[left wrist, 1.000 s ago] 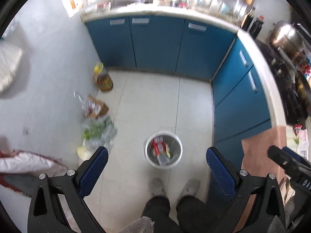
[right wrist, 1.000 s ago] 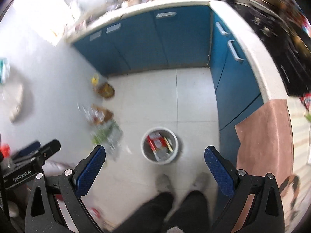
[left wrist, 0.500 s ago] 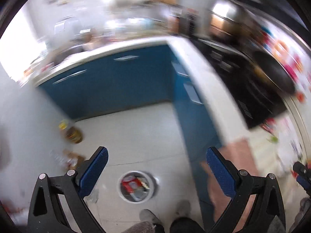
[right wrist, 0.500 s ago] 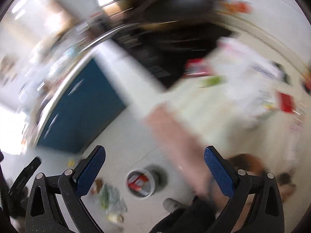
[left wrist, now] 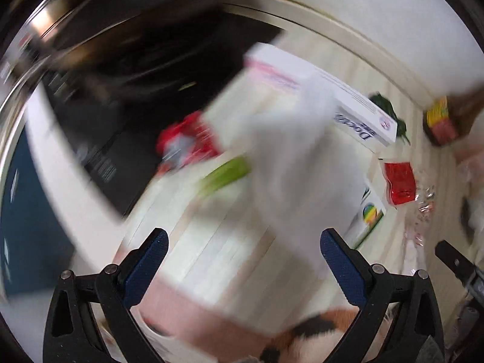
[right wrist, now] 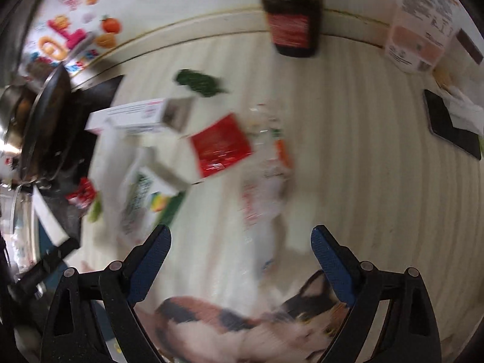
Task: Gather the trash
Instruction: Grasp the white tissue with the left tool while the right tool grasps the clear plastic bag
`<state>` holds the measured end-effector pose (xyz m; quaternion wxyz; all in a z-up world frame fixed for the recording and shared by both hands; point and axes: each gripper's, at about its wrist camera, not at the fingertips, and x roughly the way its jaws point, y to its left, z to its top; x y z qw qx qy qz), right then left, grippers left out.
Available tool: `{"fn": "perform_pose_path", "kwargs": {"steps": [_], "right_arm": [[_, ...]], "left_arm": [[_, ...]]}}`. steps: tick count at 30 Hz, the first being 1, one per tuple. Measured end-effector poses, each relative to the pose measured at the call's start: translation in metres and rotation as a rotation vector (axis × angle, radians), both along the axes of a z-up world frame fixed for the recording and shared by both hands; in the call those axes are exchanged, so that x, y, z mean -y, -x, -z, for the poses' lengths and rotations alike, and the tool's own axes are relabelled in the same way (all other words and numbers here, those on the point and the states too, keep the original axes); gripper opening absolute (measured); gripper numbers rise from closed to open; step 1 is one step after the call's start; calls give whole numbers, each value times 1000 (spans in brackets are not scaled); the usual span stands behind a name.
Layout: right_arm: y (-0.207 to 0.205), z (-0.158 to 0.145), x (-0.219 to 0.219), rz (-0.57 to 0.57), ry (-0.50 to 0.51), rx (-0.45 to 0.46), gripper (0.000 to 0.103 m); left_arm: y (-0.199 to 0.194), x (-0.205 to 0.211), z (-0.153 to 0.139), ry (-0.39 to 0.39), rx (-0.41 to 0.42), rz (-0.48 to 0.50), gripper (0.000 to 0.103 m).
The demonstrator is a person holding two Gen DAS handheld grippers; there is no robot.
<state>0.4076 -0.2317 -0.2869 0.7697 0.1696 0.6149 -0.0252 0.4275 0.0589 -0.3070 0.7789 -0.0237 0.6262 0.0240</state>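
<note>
Left wrist view: my left gripper hangs steeply over the cream, ribbed bench, its fingers spread wide with nothing between them. I judge it is held open like this because it is only arriving over the litter and has picked no target yet. The trash lies ahead: a long white carton at about one o'clock, a red wrapper at three o'clock, a crumpled red packet and a green scrap near eleven. A pale blurred sheet, probably a bag, covers the middle; I cannot tell what it is. I see no bin in this view, so collected pieces must be carried elsewhere.

Right wrist view: my right gripper also points down at the bench, its fingers standing wide but having just eased inward a little, and nothing sits between them. The red wrapper lies at twelve o'clock, the long white carton at eleven with its end flap open, and a box with green print at ten. A clear plastic wrapper lies just right of centre. The dark sauce bottle at twelve stands upright against the wall, so I read it as stock, not trash. A cat-print mat sits under the fingers.
</note>
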Motion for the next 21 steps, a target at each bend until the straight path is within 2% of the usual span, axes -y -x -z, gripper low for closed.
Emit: {"fn": "perform_pose_path", "kwargs": {"steps": [3, 7, 8, 9, 10, 12, 13, 15, 16, 21], "right_arm": [[-5, 20, 7, -13, 26, -23, 95], [-21, 40, 8, -64, 55, -62, 95], [-26, 44, 3, -94, 68, -74, 95], [-28, 46, 0, -111, 81, -80, 89], [-31, 50, -4, -131, 100, -90, 75], [-33, 57, -7, -153, 113, -115, 58], [-33, 54, -9, -156, 127, -94, 37], [-33, 53, -7, -153, 117, -96, 16], [-31, 51, -4, -132, 90, -92, 11], [-22, 31, 14, -81, 55, -49, 9]], "left_arm": [[-41, 31, 26, -89, -41, 135, 102], [-67, 48, 47, -162, -82, 218, 91], [-68, 49, 49, -170, -88, 225, 78], [-71, 51, 52, -178, -94, 232, 68], [-74, 52, 55, -181, -104, 236, 48], [-71, 50, 52, -141, -104, 233, 9], [-71, 49, 52, -146, -111, 231, 0], [-69, 45, 45, -135, -89, 213, 0], [-67, 45, 42, -136, -80, 205, 0], [-54, 21, -1, -83, 11, 106, 0]]}}
